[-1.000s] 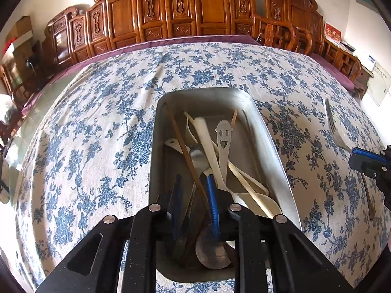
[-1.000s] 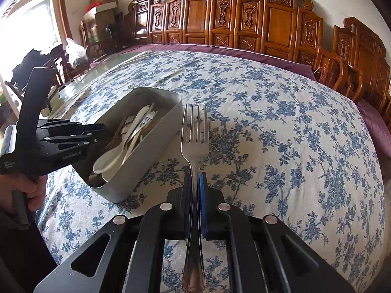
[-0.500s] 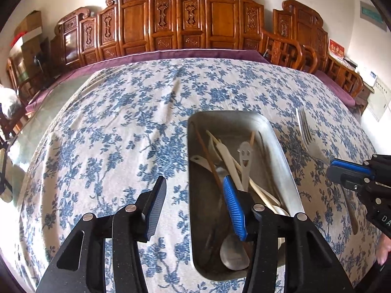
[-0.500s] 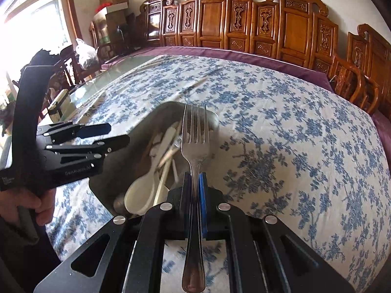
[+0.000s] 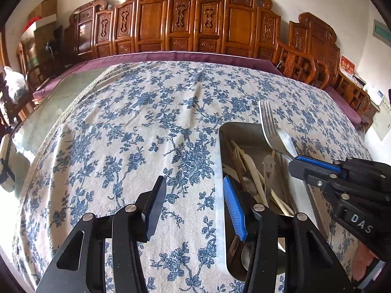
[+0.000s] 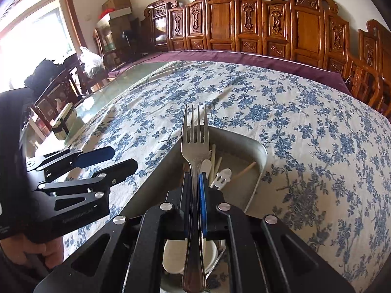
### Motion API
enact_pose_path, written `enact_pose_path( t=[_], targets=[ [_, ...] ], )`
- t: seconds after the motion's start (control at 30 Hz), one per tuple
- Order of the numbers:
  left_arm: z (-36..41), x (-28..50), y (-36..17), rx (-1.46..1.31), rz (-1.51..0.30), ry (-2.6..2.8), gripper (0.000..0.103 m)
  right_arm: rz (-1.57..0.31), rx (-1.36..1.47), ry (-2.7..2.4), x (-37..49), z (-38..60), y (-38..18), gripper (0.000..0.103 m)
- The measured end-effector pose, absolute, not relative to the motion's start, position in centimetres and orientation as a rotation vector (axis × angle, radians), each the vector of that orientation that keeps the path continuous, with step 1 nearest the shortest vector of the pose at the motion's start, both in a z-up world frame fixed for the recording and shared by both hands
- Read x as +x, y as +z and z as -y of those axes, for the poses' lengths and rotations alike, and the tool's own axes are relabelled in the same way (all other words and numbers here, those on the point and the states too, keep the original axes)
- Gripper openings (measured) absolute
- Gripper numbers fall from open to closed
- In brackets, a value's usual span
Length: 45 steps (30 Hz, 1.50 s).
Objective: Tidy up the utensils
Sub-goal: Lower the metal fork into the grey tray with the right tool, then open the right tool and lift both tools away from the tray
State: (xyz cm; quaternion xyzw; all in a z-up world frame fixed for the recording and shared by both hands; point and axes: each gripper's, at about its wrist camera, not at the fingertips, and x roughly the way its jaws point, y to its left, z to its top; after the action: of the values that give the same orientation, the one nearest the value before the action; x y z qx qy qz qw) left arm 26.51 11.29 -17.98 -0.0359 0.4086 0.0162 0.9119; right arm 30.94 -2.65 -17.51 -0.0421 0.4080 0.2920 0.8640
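Observation:
A metal tray (image 5: 240, 131) (image 6: 254, 146) on the floral tablecloth holds several utensils: white plastic spoons (image 6: 221, 177), chopsticks and a smiley-face spatula (image 5: 268, 171). My right gripper (image 6: 195, 179) is shut on a steel fork (image 6: 195, 131) and holds it above the tray, tines pointing forward; it also shows in the left wrist view (image 5: 315, 168) with the fork (image 5: 271, 127). My left gripper (image 5: 194, 200) is open and empty, above the cloth just left of the tray; it shows in the right wrist view (image 6: 105, 158).
The blue floral tablecloth (image 5: 146, 127) covers a glass-topped table. Carved wooden chairs (image 5: 195, 22) line the far wall. A small box (image 6: 62, 122) stands on the bare glass at the left. A hand (image 6: 41, 251) grips the left handle.
My left gripper has opened and moved left off the tray. My right gripper has carried the fork leftward from beside the tray to above it.

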Motion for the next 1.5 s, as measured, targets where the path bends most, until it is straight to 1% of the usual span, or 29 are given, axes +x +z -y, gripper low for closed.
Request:
enact_pose_path(
  t=[0.5, 0.67, 0.93, 1.07, 1.4, 1.5],
  targets=[
    [-12.0, 26.7, -18.1, -0.089, -0.845, 0.049, 0.046, -0.954, -0.013, 0.616, 32.3, 0.7, -21.3, 0.008],
    [-12.0, 26.7, -18.1, -0.089, -0.847, 0.049, 0.046, -0.967, 0.022, 0.606, 32.6, 0.8, -21.8, 0.008],
    [-12.1, 26.7, -18.2, -0.089, -0.848, 0.050, 0.046, -0.952, -0.006, 0.527, 33.7, 2.2, -22.0, 0.008],
    [-12.1, 26.8, -18.4, -0.087, -0.849, 0.049, 0.046, -0.939, -0.024, 0.512, 33.9, 2.6, -21.9, 0.011],
    [-11.5, 26.6, -18.4, -0.071, -0.846, 0.044, 0.046, -0.827, -0.072, 0.508, 31.6, 4.7, -19.2, 0.011],
    [-11.2, 26.5, -18.4, -0.063, -0.846, 0.041, 0.046, -0.807, -0.085, 0.486, 30.5, 6.1, -18.6, 0.013]
  ],
)
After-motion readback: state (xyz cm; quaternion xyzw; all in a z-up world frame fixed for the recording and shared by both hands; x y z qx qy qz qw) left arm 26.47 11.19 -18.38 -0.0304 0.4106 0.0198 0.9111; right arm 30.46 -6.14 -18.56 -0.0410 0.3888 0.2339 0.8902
